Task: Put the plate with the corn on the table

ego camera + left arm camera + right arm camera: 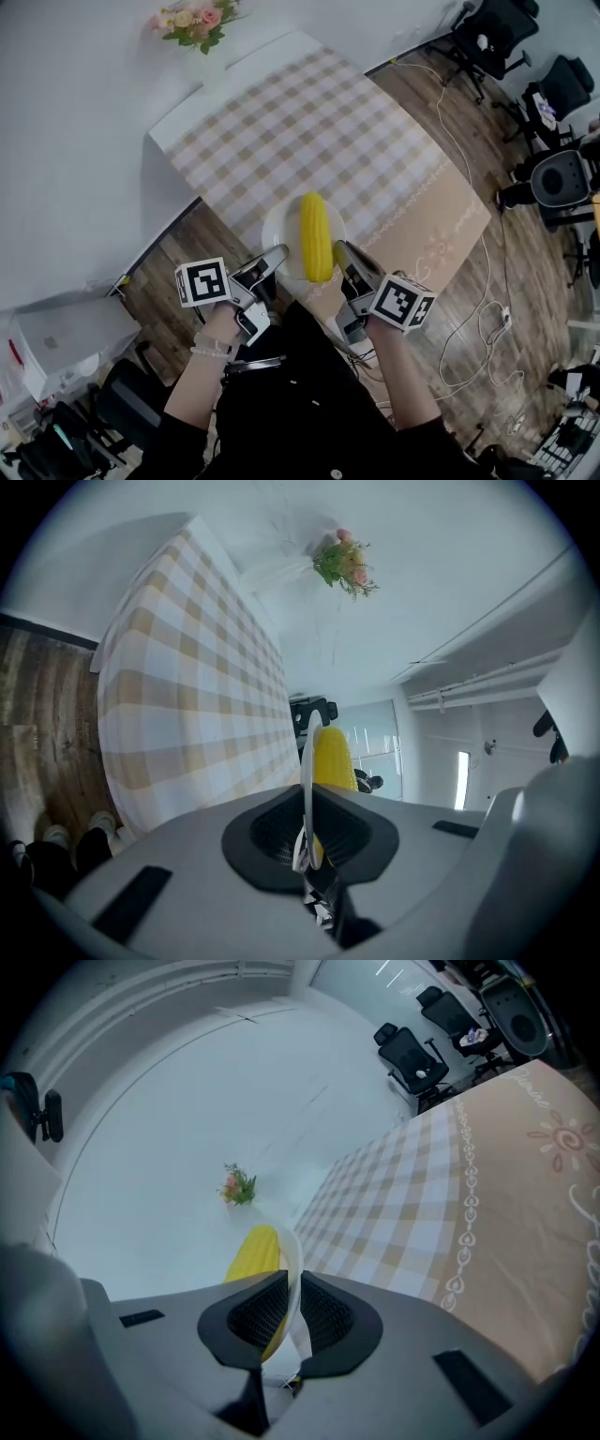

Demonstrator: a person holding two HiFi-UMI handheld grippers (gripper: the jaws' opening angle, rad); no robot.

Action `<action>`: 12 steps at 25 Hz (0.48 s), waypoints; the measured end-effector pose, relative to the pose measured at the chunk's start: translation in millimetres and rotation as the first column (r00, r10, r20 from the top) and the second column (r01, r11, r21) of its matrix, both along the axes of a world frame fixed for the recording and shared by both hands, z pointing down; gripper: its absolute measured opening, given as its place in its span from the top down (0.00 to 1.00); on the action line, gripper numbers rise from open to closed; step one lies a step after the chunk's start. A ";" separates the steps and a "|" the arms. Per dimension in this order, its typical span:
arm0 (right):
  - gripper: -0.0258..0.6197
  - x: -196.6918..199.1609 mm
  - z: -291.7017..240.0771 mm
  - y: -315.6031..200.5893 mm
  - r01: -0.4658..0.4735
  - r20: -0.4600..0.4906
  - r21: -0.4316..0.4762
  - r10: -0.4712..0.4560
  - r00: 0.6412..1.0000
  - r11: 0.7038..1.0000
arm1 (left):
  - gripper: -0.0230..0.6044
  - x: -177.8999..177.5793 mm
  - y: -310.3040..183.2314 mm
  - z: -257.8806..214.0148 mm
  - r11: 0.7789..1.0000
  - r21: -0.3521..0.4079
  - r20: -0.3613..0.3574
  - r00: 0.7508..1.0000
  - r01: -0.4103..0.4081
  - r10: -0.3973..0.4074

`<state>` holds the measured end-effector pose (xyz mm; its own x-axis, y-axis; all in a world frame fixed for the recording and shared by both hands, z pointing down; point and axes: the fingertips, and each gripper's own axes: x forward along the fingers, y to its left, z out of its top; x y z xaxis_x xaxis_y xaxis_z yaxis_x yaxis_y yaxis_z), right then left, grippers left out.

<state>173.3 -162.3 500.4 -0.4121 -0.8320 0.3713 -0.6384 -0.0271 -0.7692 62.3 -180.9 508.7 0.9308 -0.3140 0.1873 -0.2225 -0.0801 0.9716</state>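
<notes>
plate [279,232] with corn [317,236] held at the near edge of the tabletop [328,141], pinched on both sides.
head view: left gripper [270,262] and right gripper [345,259] each grasp the plate's rim, with the corn lying loose along it; uneven lowering would likely roll the cob off. left gripper view: fingers [272,829] clenched on the thin rim, a shallow hold that could slip. right gripper view: fingers [330,1321] likewise clamp the rim; the plate may tip if one side lets go first.
</notes>
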 end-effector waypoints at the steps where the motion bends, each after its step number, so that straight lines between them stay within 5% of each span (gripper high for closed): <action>1: 0.85 2.4 4.0 -1.4 0.004 -0.004 -0.008 -0.004 1.000 1.000 | 0.92 2.9 -1.2 3.3 1.000 -0.011 0.000 1.000 0.004 -0.004; 12: 0.85 20.9 46.5 -17.1 0.003 -0.007 -0.099 -0.003 1.000 0.995 | 0.92 22.9 -21.8 42.7 0.998 -0.052 0.071 0.997 -0.022 0.026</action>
<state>194.2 -179.3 546.9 -0.4117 -0.7898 0.4546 -0.6437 -0.1010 -0.7586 85.2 -202.6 551.5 0.9217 -0.2799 0.2687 -0.2900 -0.0369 0.9563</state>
